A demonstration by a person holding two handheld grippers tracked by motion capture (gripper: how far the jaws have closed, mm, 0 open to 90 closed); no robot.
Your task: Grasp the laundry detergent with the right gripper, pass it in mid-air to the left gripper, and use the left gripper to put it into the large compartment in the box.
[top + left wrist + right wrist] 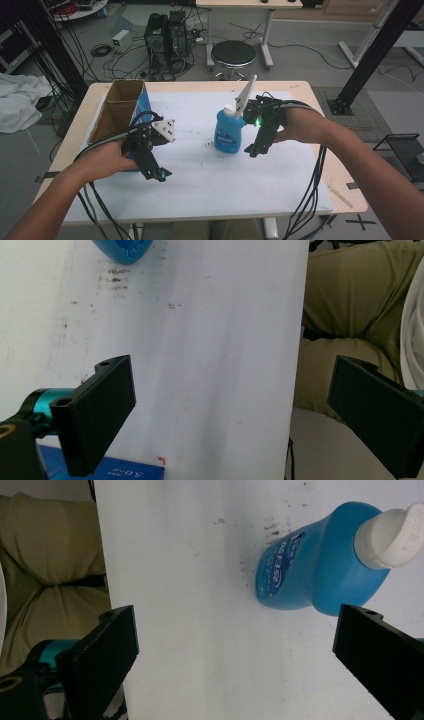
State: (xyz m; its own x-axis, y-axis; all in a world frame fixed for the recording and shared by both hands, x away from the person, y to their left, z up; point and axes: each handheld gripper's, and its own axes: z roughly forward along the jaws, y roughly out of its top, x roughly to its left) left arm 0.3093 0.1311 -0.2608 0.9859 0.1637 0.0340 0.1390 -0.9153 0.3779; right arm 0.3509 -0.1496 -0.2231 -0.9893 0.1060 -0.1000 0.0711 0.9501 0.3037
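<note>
We see one blue bottle [229,131] with a white cap, standing upright near the middle of the white sheet [210,170] on the table [320,107]. The right gripper [254,149] hovers just beside it with jaws spread wide, holding nothing. The left gripper [161,176], also spread and empty, sits near one cardboard box [120,107]. The right gripper view shows the bottle's label, its print too blurred to read; the left gripper view catches what may be the bottle's base.
</note>
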